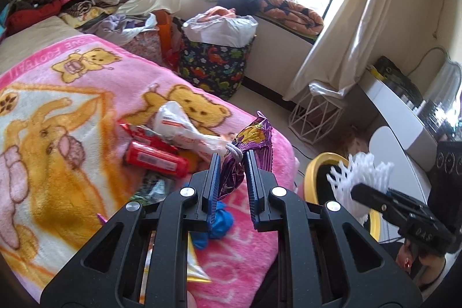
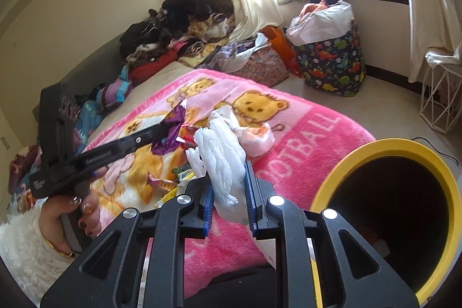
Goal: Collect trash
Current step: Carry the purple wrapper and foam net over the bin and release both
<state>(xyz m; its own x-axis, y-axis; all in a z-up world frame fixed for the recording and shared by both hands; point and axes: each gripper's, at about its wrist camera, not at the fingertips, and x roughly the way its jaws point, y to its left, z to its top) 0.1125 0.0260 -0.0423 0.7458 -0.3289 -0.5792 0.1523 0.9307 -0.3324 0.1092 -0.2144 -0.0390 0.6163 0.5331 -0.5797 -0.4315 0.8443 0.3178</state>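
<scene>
While the left gripper (image 1: 232, 155) is pinching a purple snack wrapper (image 1: 245, 152) between its narrowed blue pads, the wrapper is hanging just above the pink bear blanket (image 1: 72, 106). The right gripper (image 2: 229, 178) is squeezing a piece of white foam netting (image 2: 223, 155), and it is hovering beside the yellow-rimmed bin (image 2: 404, 146), which is standing next to the bed. More trash is lying on the blanket: a red packet (image 1: 156, 159), a crumpled white plastic bag (image 1: 179, 123) touching it, and a blue crumpled piece (image 1: 219, 221) under the left gripper. A dinosaur-print bag (image 1: 216, 59) is standing on the floor near the window.
</scene>
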